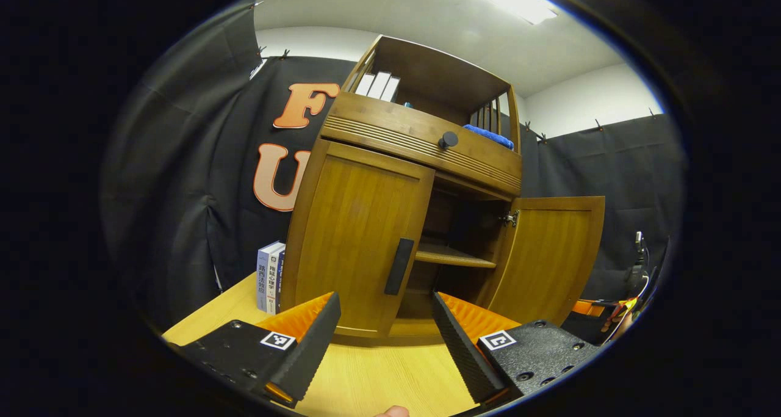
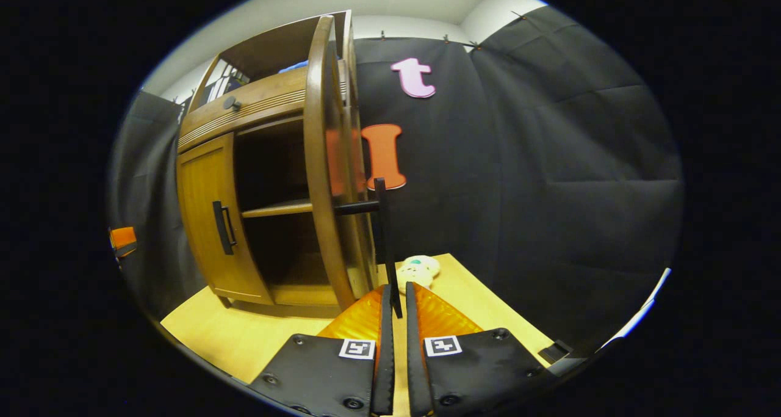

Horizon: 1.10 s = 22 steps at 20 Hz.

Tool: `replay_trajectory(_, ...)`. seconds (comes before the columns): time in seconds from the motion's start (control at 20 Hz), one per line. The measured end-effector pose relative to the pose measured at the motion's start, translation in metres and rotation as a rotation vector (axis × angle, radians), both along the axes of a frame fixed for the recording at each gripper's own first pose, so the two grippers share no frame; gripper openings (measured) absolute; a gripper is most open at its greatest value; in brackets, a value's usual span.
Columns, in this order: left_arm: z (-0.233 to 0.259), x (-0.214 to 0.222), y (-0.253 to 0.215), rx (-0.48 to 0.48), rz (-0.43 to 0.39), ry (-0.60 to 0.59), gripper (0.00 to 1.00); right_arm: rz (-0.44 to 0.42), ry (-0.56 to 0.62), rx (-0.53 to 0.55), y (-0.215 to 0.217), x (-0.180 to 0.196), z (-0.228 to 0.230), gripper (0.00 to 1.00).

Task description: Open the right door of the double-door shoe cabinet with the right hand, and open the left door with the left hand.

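The wooden shoe cabinet (image 1: 390, 136) stands on a light table. Its left door (image 1: 357, 234) is closed, with a black vertical handle (image 1: 399, 266). My left gripper (image 1: 384, 300) is open just in front of that handle's lower end, not touching it. The right door (image 1: 552, 258) is swung wide open. In the right gripper view that door (image 2: 323, 179) shows edge-on, and my right gripper (image 2: 398, 290) is shut on the lower end of its black handle (image 2: 381, 221). Inside are a shelf (image 2: 277, 209) and dark compartments.
Books (image 1: 270, 276) stand against the cabinet's left side. More books (image 1: 378, 85) and a blue cloth (image 1: 488, 135) sit on top, above a drawer knob (image 1: 448, 140). A pale round object (image 2: 418, 269) lies on the table (image 2: 244, 337) behind the open door.
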<state>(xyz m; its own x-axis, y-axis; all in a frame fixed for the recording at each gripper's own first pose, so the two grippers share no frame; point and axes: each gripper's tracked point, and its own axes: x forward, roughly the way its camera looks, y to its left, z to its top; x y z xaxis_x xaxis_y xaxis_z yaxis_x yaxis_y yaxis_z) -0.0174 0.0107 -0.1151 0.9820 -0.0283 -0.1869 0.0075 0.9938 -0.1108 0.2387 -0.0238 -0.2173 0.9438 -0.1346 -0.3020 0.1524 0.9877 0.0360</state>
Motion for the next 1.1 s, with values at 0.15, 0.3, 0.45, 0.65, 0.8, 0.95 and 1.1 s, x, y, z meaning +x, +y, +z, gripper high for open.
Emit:
replay_trajectory(0.15, -0.002, 0.003, 0.0, 0.011, -0.01, 0.008, 0.95, -0.04, -0.018, 0.029, 0.001, -0.001, 0.004, 0.17)
replay_trajectory(0.3, -0.001, 0.006, -0.003, 0.022, -0.021, 0.009, 0.95, -0.062, -0.022, 0.006, -0.004, -0.005, 0.01, 0.17)
replay_trajectory(0.45, -0.003, 0.009, -0.007, 0.024, -0.031, 0.022, 0.95, -0.075, -0.057, -0.026, -0.003, -0.008, 0.021, 0.16)
replay_trajectory(0.65, 0.001, 0.017, -0.016, 0.027, -0.058, 0.016, 0.95, -0.045, -0.12, -0.058, 0.009, -0.001, 0.036, 0.17)
replay_trajectory(0.8, 0.009, 0.027, -0.019, 0.053, -0.059, -0.003, 0.94, 0.004, -0.138, -0.024, 0.031, 0.002, 0.042, 0.27)
replay_trajectory(0.95, 0.023, 0.038, -0.023, 0.062, -0.059, -0.041, 0.95, 0.033, -0.167, -0.023, 0.043, 0.005, 0.047, 0.28)
replay_trajectory(1.1, 0.029, 0.05, -0.027, 0.052, -0.06, -0.056, 0.92, 0.05, -0.17, -0.036, 0.05, 0.005, 0.047, 0.28)
